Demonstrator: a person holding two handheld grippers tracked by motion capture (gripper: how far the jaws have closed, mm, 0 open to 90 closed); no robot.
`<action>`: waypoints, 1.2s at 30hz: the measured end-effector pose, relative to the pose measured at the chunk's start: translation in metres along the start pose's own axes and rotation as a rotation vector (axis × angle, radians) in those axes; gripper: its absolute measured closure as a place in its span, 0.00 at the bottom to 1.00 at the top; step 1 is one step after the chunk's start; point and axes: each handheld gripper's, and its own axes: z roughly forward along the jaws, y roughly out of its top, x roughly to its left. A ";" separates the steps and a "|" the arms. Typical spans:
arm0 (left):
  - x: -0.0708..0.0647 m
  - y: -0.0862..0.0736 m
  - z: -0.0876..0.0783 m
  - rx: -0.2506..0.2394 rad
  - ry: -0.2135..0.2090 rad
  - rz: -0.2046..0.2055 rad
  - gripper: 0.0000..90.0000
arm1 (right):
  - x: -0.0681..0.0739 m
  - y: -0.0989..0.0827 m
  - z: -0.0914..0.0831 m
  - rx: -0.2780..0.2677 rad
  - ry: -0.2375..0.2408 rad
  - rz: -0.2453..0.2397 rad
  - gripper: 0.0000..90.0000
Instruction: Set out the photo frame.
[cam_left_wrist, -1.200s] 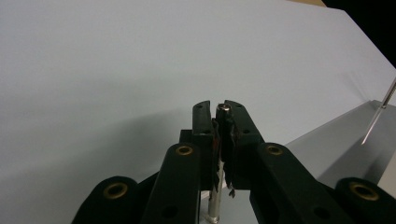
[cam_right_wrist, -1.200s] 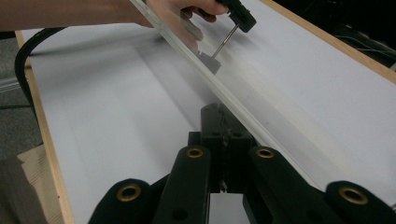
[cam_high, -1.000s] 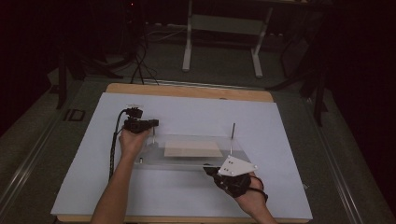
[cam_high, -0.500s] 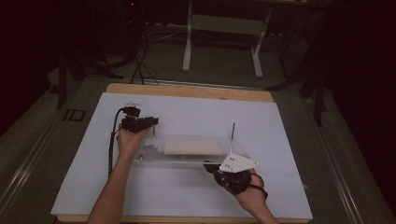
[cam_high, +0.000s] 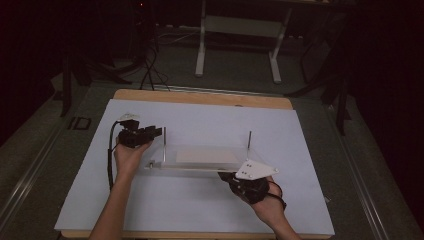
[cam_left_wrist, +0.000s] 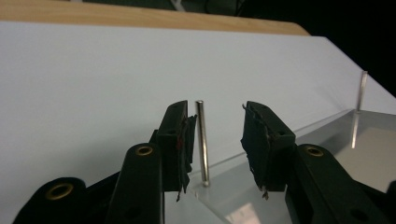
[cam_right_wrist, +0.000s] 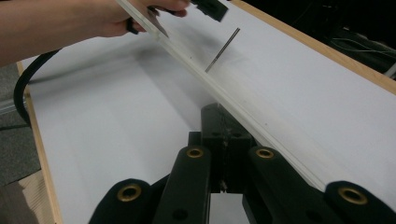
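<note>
Clear plastic plate lying flat on the white sheet, with a thin metal pin upright at its left corner and a second pin at the far right corner. My read: the plate is stiff, light, smooth-faced and slick, so it may skate on the sheet if pushed; edges are the only sensible hold, pinched thin-side between the pads. The pins look slender and could bend or pull loose if clamped sideways, so grip low or not at all. The plate's long axis runs across the table, from my left fingers toward my right ones; both pins point straight up. My left gripper has just been opening and now stands half wide, the near pin between its fingers, closer to the left pad but clear of both, nothing held. My right gripper is closed tight against the plate's near edge, which runs diagonally away from the fingertips; it seems pinched on that edge, steadying it. Wooden table border lies beyond.
</note>
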 end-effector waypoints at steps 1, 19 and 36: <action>-0.001 -0.001 -0.003 0.000 -0.002 0.007 0.66 | 0.000 0.001 0.000 0.000 0.000 0.000 1.00; -0.010 -0.021 -0.039 -0.033 0.011 0.113 0.63 | -0.016 0.015 -0.002 -0.029 -0.038 0.022 1.00; -0.015 -0.027 -0.050 -0.011 0.029 0.209 0.61 | -0.029 0.028 -0.001 -0.057 -0.063 0.041 1.00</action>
